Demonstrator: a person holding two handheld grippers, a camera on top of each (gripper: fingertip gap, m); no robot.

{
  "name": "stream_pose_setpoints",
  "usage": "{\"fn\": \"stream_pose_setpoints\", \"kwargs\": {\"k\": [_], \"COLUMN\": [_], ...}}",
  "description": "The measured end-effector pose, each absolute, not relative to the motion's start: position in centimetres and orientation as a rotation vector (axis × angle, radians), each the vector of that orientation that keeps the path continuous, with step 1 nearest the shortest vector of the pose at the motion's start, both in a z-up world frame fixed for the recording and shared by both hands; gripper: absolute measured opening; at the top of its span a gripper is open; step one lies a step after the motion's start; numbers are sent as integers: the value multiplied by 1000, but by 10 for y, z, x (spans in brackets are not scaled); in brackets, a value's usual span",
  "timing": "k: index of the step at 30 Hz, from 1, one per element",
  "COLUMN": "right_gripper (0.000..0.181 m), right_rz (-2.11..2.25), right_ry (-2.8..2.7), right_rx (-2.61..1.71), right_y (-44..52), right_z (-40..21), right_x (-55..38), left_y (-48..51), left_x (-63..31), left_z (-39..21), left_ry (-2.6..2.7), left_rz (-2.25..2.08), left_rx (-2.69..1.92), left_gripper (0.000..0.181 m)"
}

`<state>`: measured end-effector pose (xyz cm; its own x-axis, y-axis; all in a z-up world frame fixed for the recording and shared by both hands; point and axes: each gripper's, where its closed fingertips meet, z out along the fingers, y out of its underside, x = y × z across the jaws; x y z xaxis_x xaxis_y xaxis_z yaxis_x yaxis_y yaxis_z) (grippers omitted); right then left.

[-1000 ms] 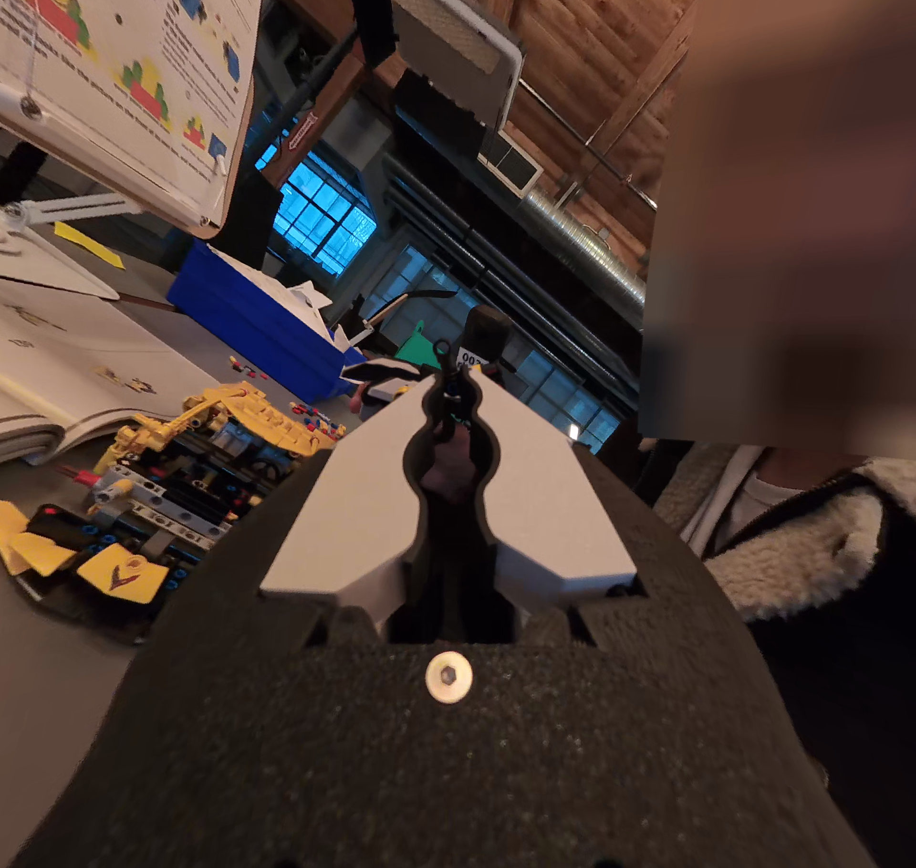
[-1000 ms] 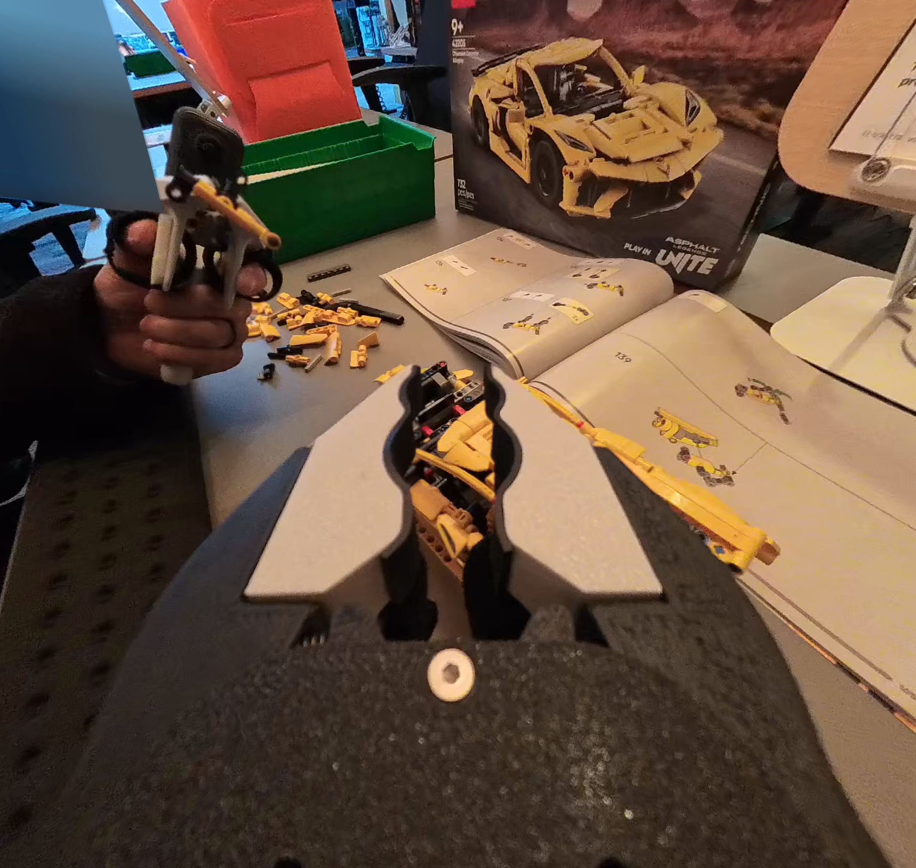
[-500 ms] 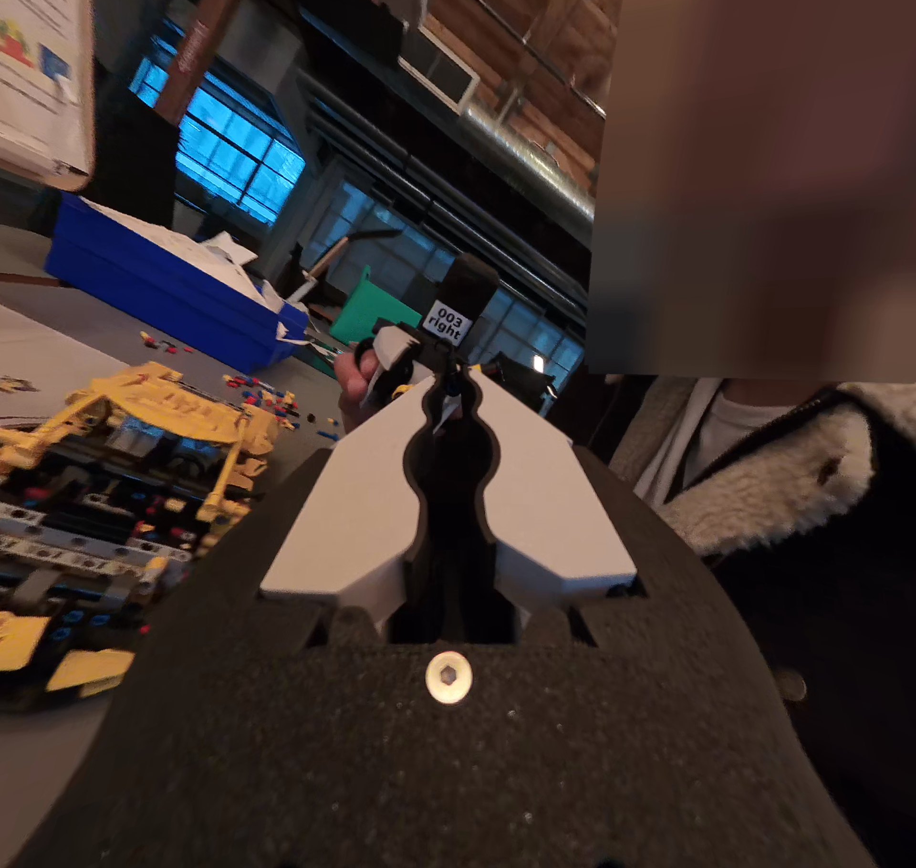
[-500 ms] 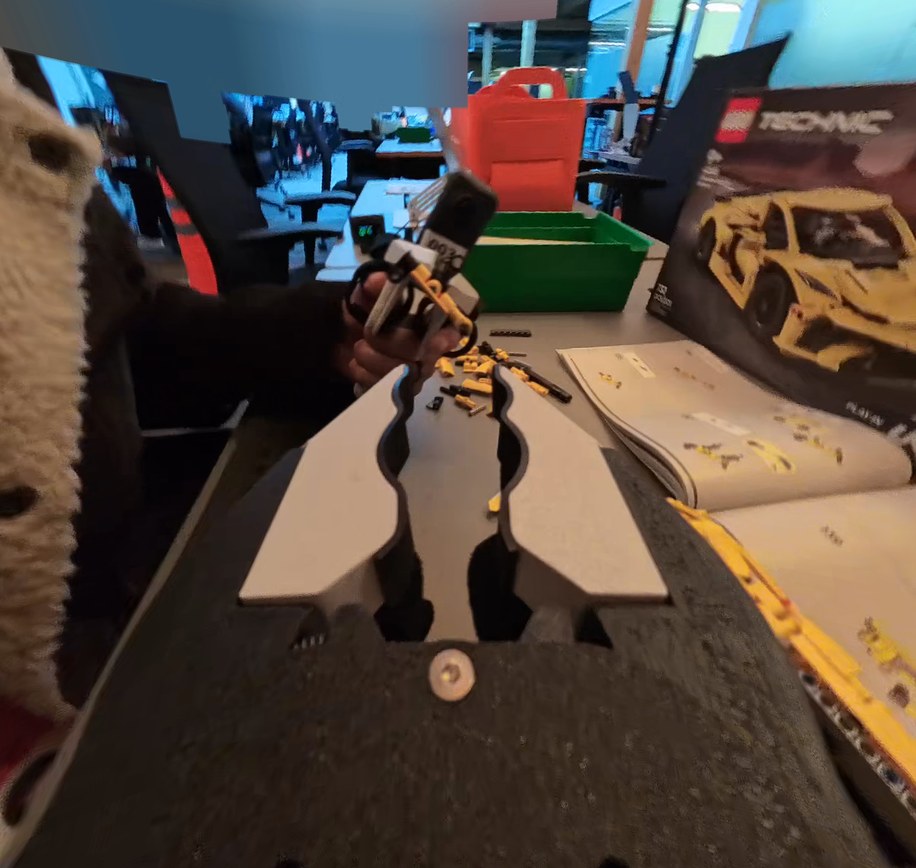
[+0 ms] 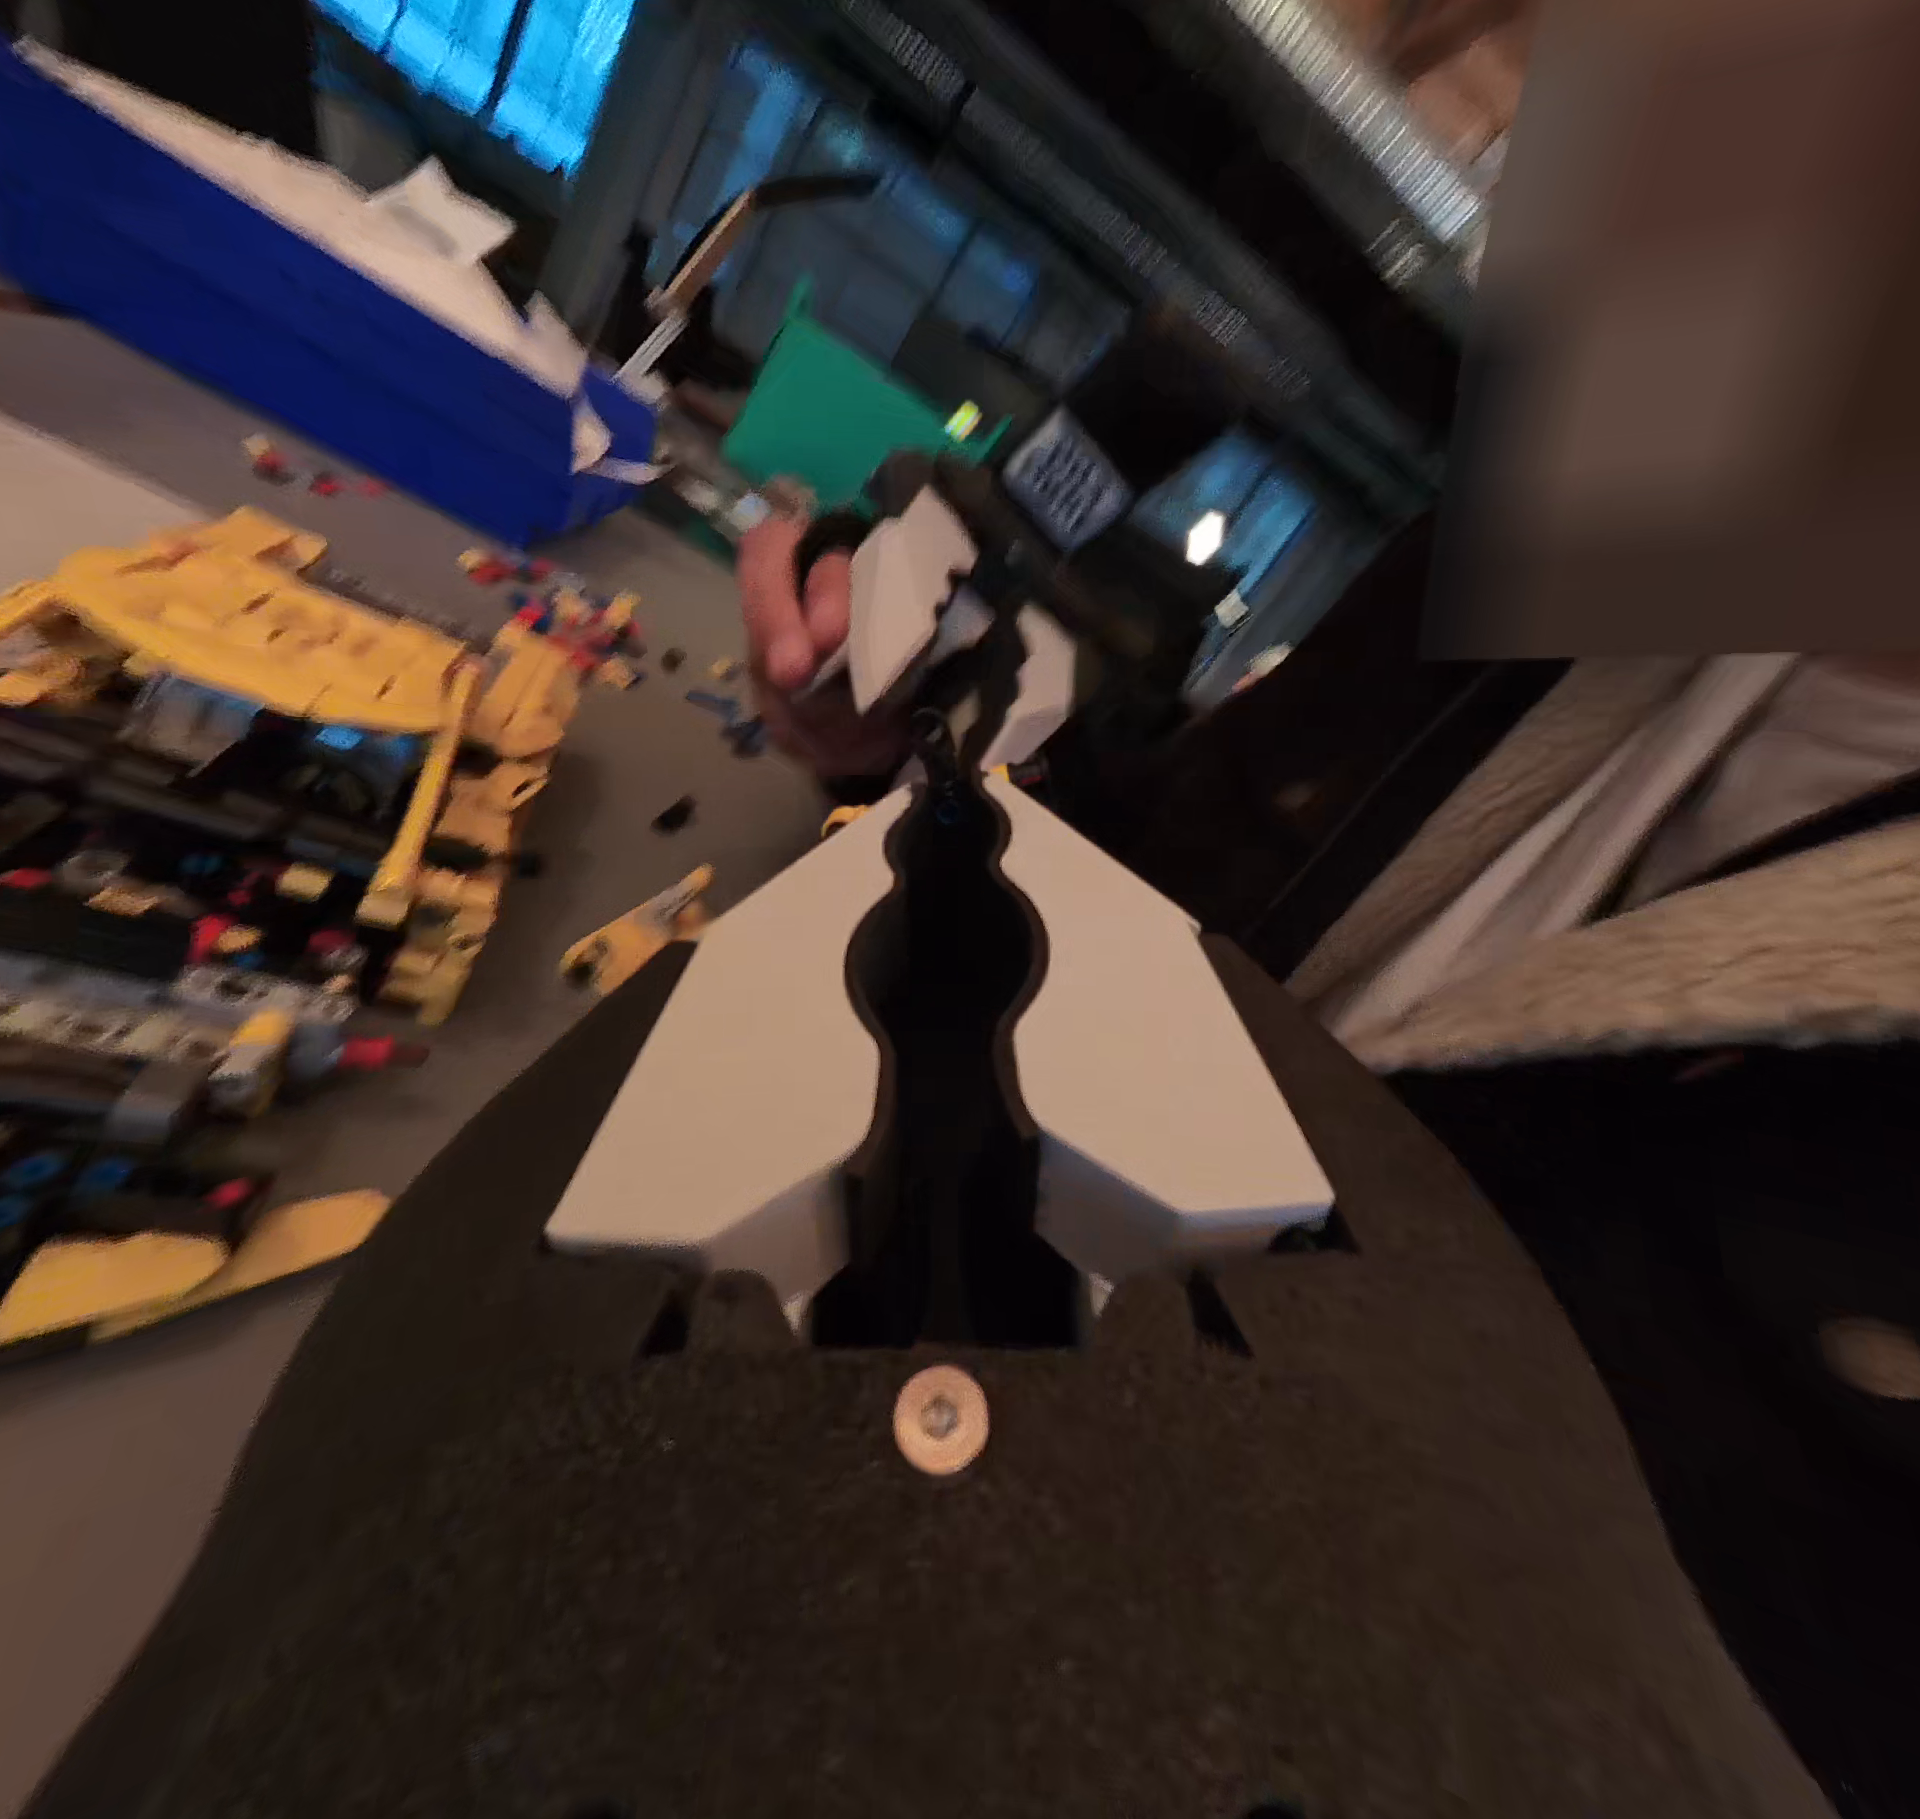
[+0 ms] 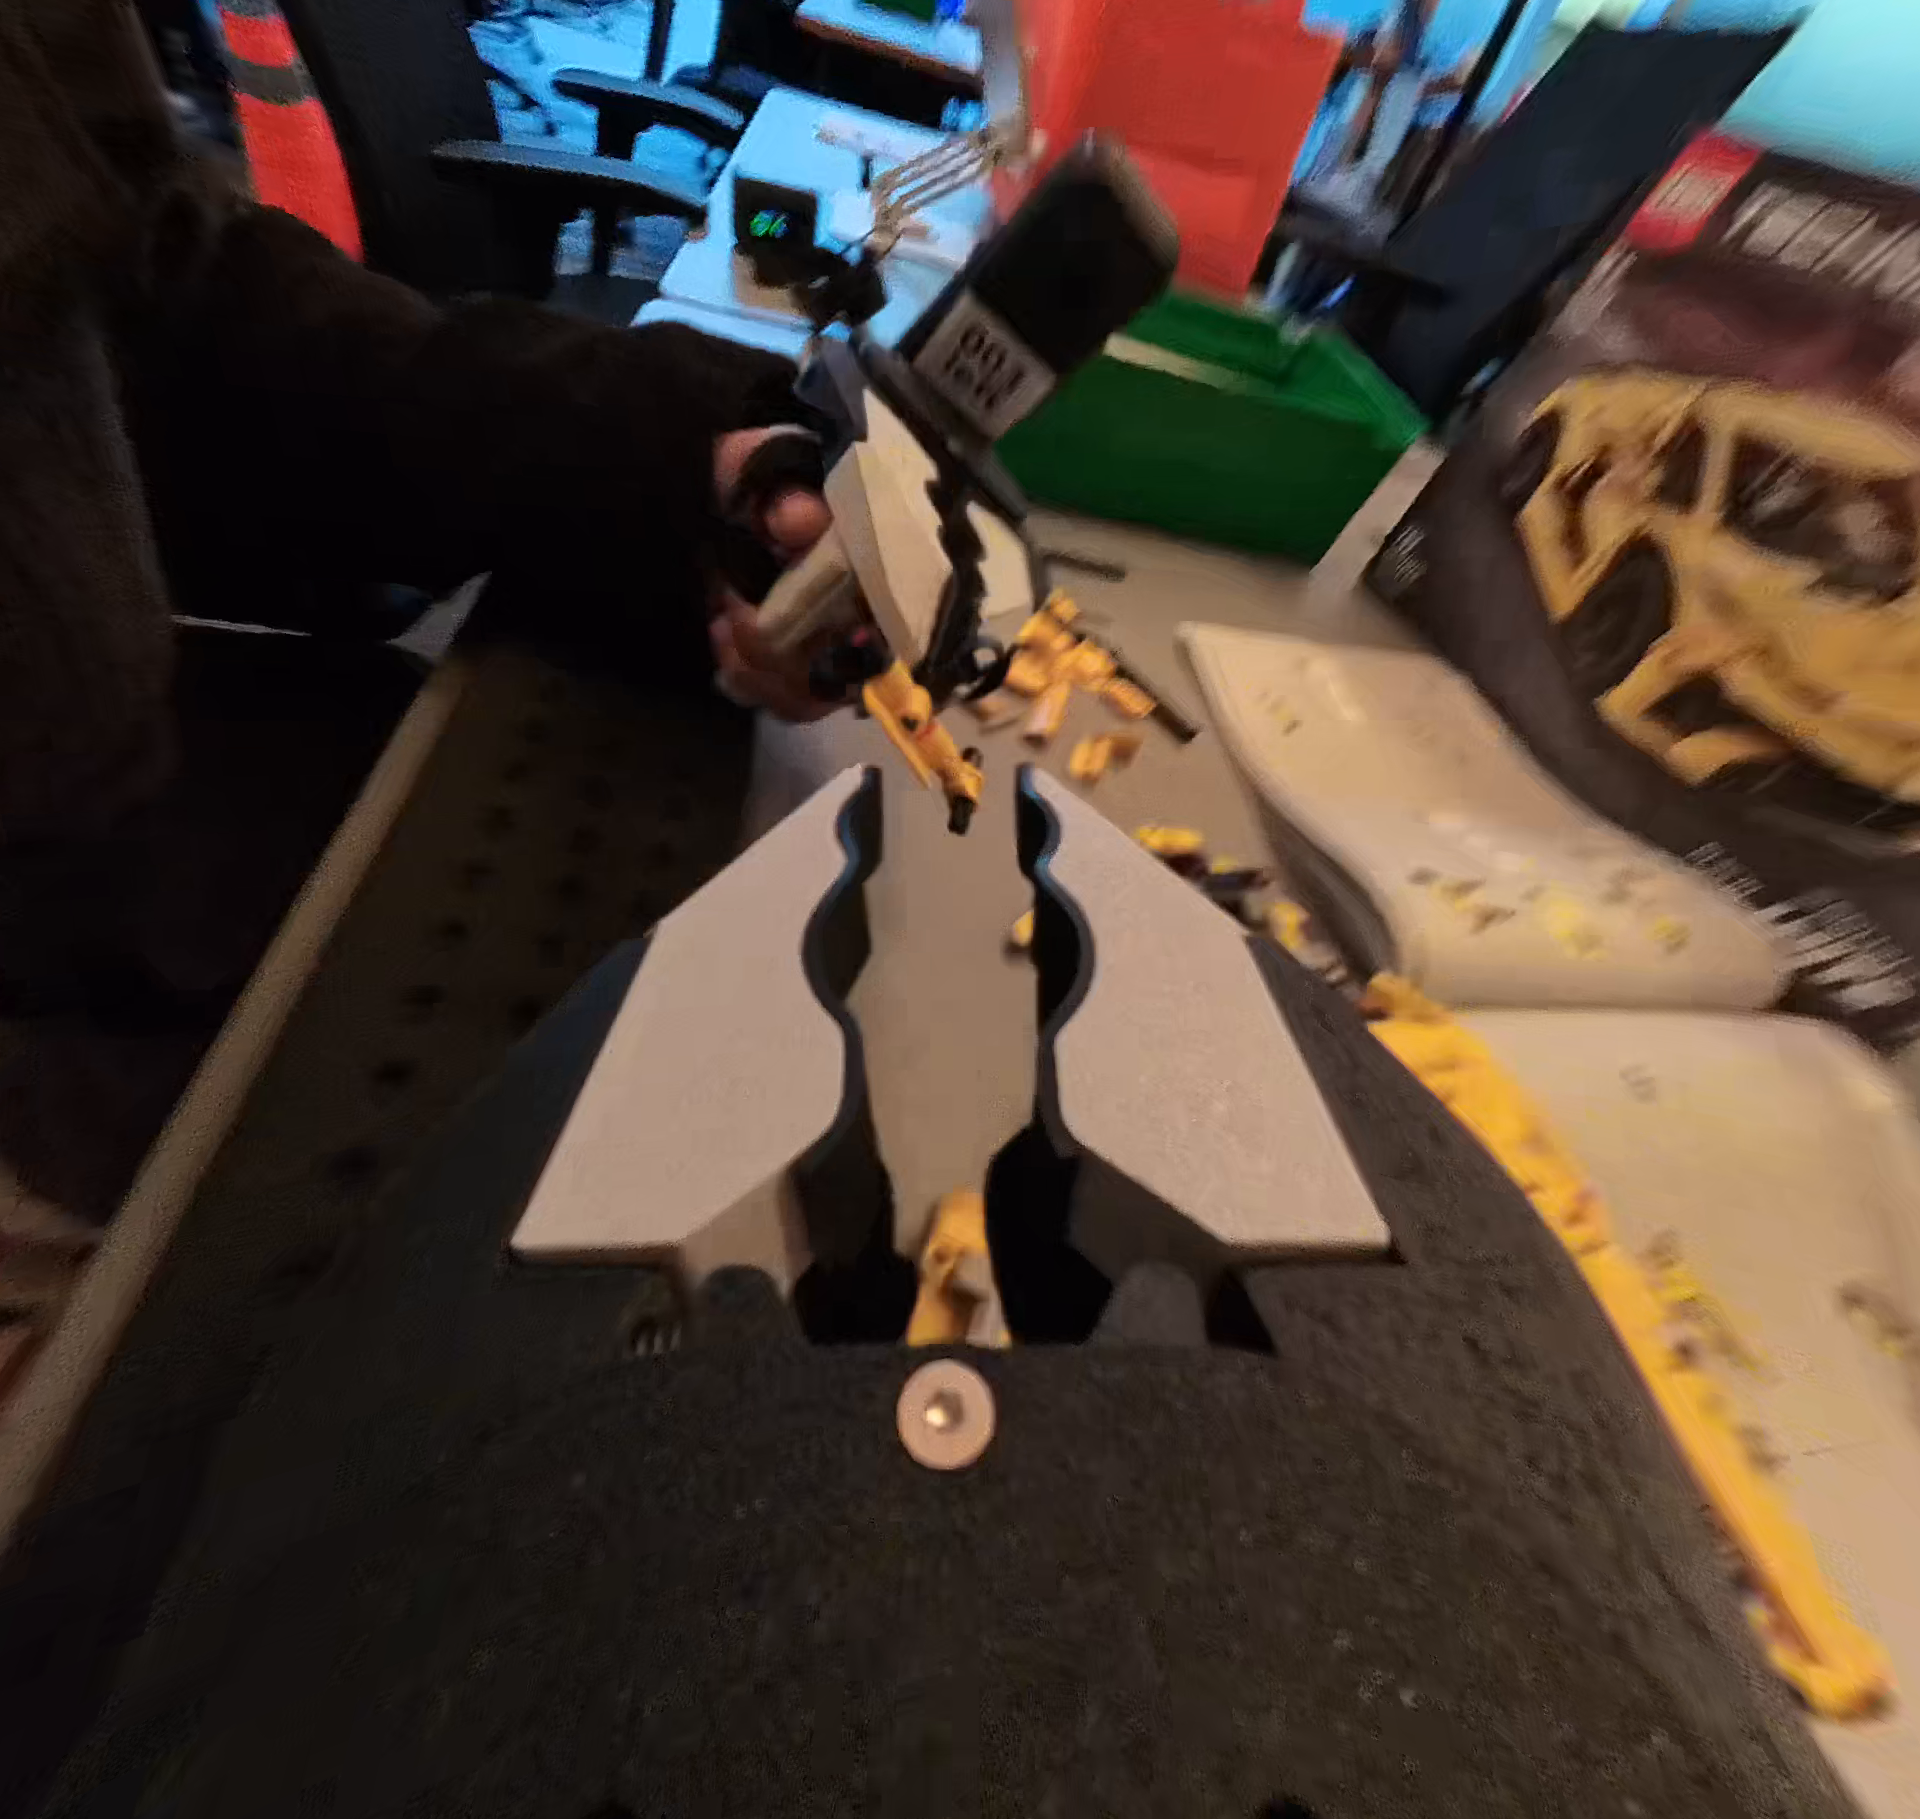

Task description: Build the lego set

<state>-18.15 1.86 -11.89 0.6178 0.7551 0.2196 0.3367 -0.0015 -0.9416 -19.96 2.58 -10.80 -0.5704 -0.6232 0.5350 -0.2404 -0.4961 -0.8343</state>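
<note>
Right wrist view shows the right tongs (image 6: pixel 948 793) spread empty, the left tongs (image 6: pixel 940 694) clamping a yellow piece (image 6: pixel 923 739) just beside the half-built yellow car (image 5: pixel 260 793) on the bench (image 5: pixel 135 1457), loose parts (image 6: pixel 1060 689) beyond it suggesting plenty left.

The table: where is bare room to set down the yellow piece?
Bare grey table lies between the right gripper fingers, bordered by the table edge on one side and the booklet on the other. It is crowded by the loose yellow parts and the car model.
</note>
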Motion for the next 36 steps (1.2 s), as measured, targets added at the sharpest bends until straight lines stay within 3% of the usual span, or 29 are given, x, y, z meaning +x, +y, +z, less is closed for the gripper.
{"fn": "stream_pose_setpoints", "kwargs": {"k": [2, 6, 15, 21, 25, 36], "right_gripper": [30, 14, 19, 1, 0, 1], "right_rz": [449, 272, 128, 33, -4, -80], "right_ry": [-954, -1016, -1071, -1087, -1229, -1387], "right_rx": [-1652, -1548, -1511, -1491, -1622, -1818], "right_y": [10, 3, -5, -2, -6, -4], "right_z": [-129, -124, -130, -132, -171, -230], "right_x": [-181, -193, -197, -192, -185, -175], "left_y": [17, 6, 3, 2, 33, 63], "left_x": [-195, -192, -195, -193, -181, -178], "left_z": [-127, -125, -114, -120, -134, -138], "left_ry": [1544, 1588, 1561, 1563, 1458, 1323], "left_rz": [-1999, -1995, -1989, -2050, -1937, -1843], "left_rx": [-1323, -1250, -1134, -1197, -1399, -1500], "left_gripper": [7, 7, 7, 7, 20, 18]}}
